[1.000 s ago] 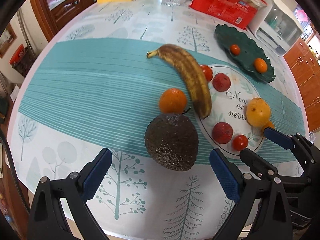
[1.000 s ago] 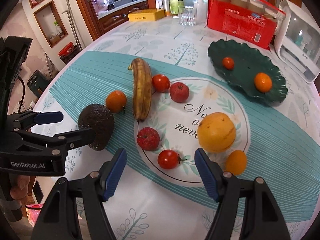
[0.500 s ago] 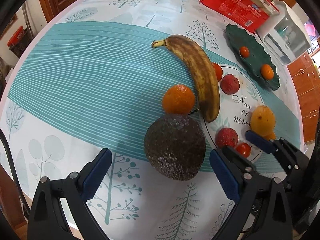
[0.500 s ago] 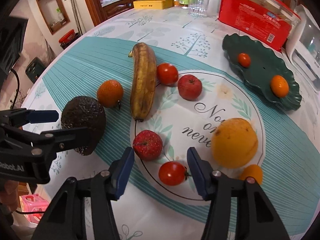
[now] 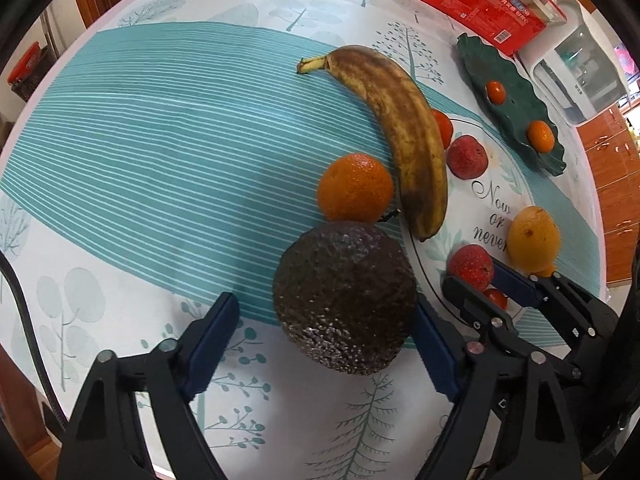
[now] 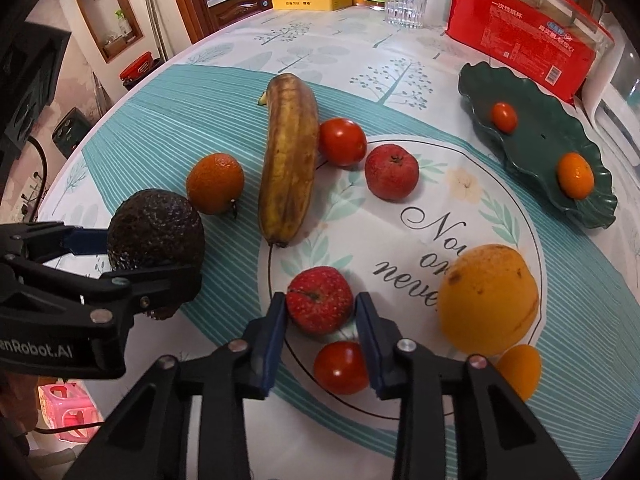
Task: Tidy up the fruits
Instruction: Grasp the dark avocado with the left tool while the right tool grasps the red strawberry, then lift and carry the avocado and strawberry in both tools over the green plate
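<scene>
A dark avocado (image 5: 344, 300) lies on the tablecloth between the fingers of my left gripper (image 5: 326, 308). Its jaws are closing: the right pad touches the avocado and the left pad stands a little off it. My right gripper (image 6: 320, 304) is closing too, and its tips press both sides of the near small red fruit (image 6: 320, 300). A cherry tomato (image 6: 340, 368) lies lower down between its pads. The green leaf plate (image 6: 532, 136) at the far right holds a small tomato (image 6: 504, 117) and a small orange (image 6: 575, 175).
A banana (image 6: 288, 160), a mandarin (image 6: 215, 183), a tomato (image 6: 342, 142), another red fruit (image 6: 392, 172), a large yellow fruit (image 6: 488, 296) and a kumquat (image 6: 518, 372) lie around. A red package (image 6: 520, 40), glasses (image 6: 404, 6) and a yellow box (image 6: 312, 0) stand behind.
Both grippers have sunk toward the table. The right jaws have narrowed from wide open to the red fruit's sides. The left jaws have narrowed around the avocado.
</scene>
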